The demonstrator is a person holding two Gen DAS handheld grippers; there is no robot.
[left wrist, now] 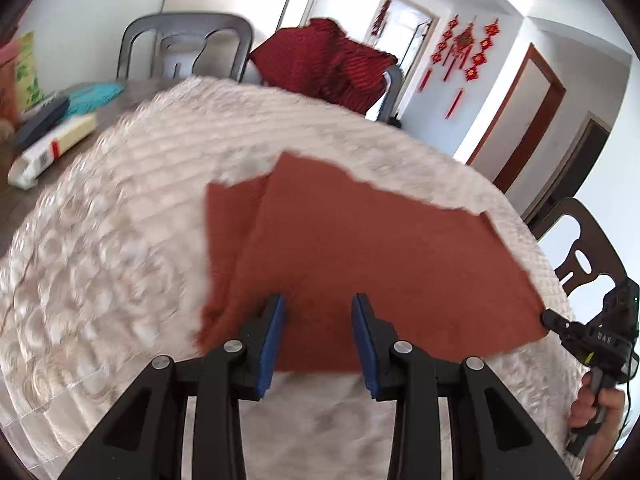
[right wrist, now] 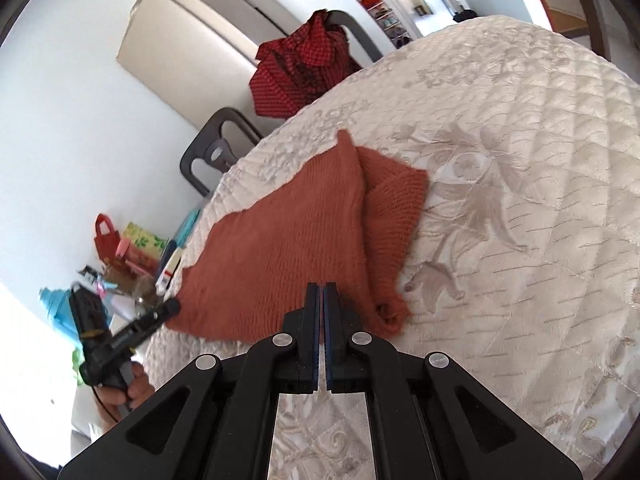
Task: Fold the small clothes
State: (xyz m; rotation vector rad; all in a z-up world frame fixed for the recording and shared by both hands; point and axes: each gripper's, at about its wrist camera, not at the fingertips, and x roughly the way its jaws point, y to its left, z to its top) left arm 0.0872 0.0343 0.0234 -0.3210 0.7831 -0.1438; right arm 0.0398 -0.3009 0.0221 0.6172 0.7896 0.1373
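A rust-orange knit garment [left wrist: 360, 256] lies partly folded on a cream quilted cover [left wrist: 120, 240]. It also shows in the right wrist view [right wrist: 288, 248], with a sleeve part [right wrist: 394, 208] sticking out on the right. My left gripper [left wrist: 318, 312] is open, its blue pads over the garment's near edge. My right gripper [right wrist: 321, 292] has its pads pressed together at the garment's near edge; whether cloth is pinched is not visible. In the left wrist view the right gripper [left wrist: 550, 317] touches the garment's right corner. In the right wrist view the left gripper [right wrist: 170, 307] is at the left corner.
A red checked garment [left wrist: 324, 64] hangs on a chair back beyond the table. Grey chair [left wrist: 184, 44] at the far left, dark chair [left wrist: 584, 248] at right. Boxes and a teal cloth [left wrist: 60, 120] lie on the bare table [left wrist: 24, 200] left of the cover.
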